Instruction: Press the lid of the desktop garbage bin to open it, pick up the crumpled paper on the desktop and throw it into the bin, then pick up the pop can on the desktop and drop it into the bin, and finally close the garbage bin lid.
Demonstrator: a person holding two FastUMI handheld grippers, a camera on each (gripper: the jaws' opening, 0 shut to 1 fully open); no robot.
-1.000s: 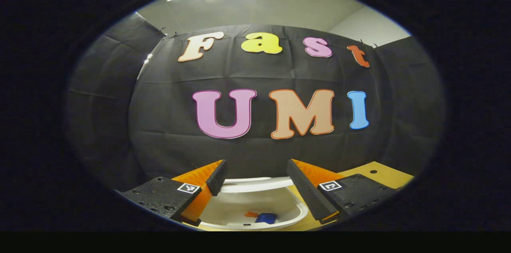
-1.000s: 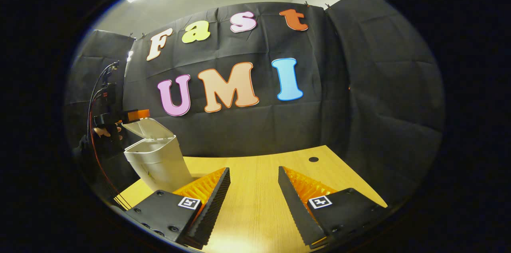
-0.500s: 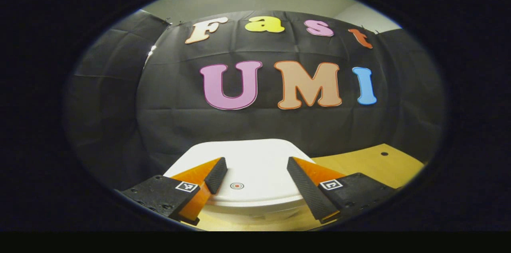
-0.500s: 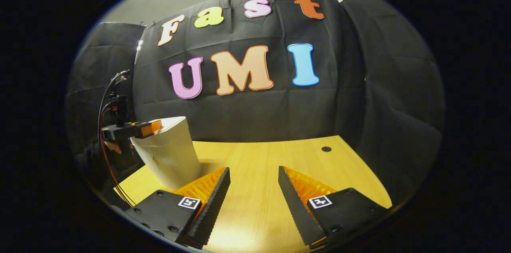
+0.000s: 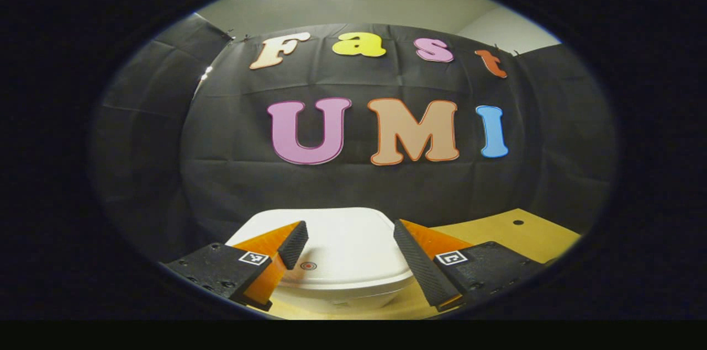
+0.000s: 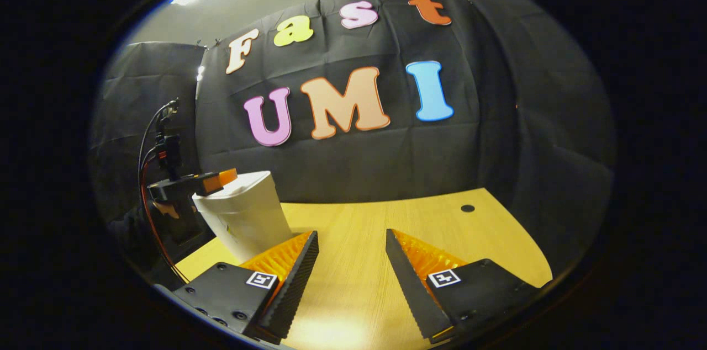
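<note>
The white desktop garbage bin (image 6: 246, 217) stands at the left of the wooden table (image 6: 381, 228), its lid (image 5: 345, 245) down flat. A small red dot (image 5: 308, 266) marks the lid's front. My left gripper (image 5: 348, 248) hovers just over the lid, fingers open, nothing between them; in the right gripper view the left gripper (image 6: 212, 180) shows at the bin's top, held by a hand (image 6: 165, 209). My right gripper (image 6: 351, 261) is open above bare tabletop, to the right of the bin. The paper and the can are hidden.
Black cloth walls close the booth behind and on both sides. A small dark hole (image 6: 468, 208) sits in the table near its far right corner. Cables (image 6: 152, 140) rise from the left gripper's mount.
The bin lid went from raised, with the can visible inside, to shut. My left gripper came down over it and has now lifted slightly. The right gripper barely moved.
</note>
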